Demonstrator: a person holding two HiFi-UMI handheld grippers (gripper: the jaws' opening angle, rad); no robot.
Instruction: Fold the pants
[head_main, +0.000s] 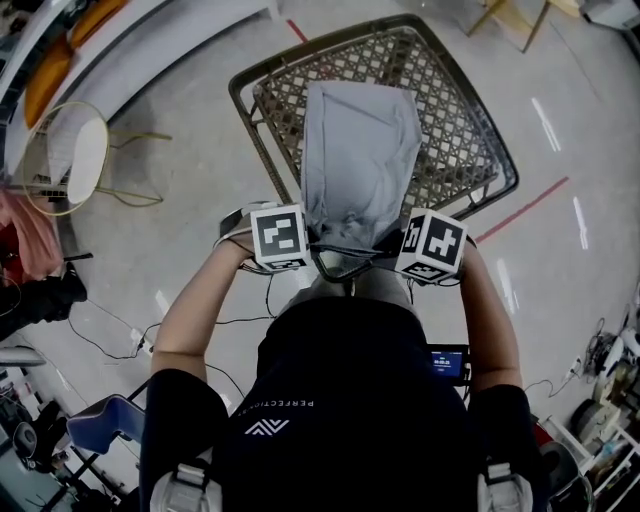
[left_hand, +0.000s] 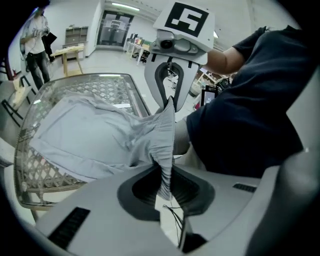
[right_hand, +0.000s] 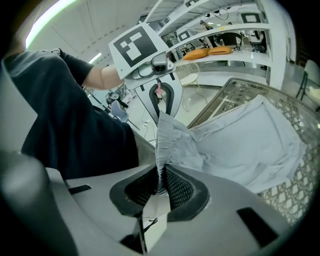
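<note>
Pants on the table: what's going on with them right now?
A person holds a gripper in each hand at the near edge of a lattice-top table. The left gripper and the right gripper are each shut on the gathered waistband of the light grey pants, one at either end, holding that edge up. The rest of the pants lies spread on the table, stretching away from the person.

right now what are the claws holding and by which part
The grey pants: left claw and right claw each pinch the gathered near edge, apparently the waistband, at opposite ends.
</note>
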